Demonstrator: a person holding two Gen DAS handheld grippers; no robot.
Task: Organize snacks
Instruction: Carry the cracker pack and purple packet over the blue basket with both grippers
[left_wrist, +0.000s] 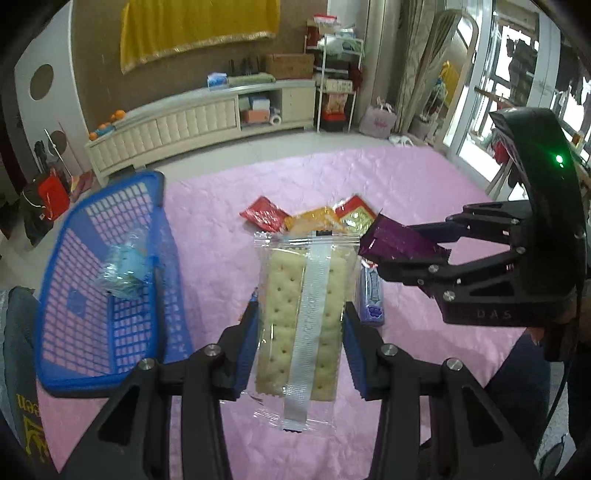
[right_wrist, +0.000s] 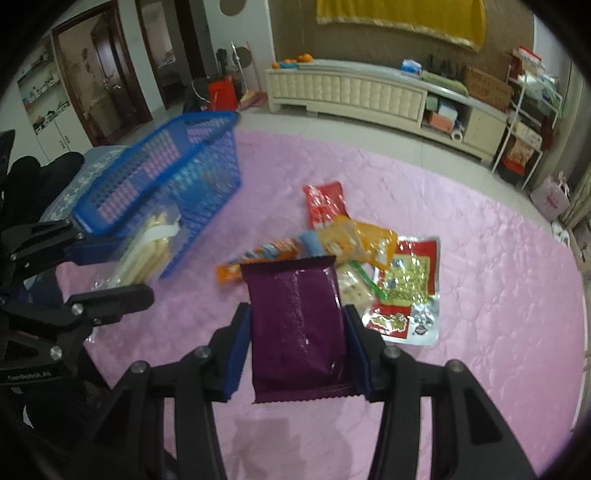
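A pink cloth (left_wrist: 424, 192) covered the table, with a blue basket (left_wrist: 107, 266) at its left. The left gripper (left_wrist: 299, 317) clamped a clear cracker packet (left_wrist: 303, 314) lengthwise between both pads, angled downward. The right gripper (right_wrist: 297, 321), tilted down likewise, pinched a purple snack packet (right_wrist: 297, 325) above the loose snack pile (right_wrist: 369, 254).
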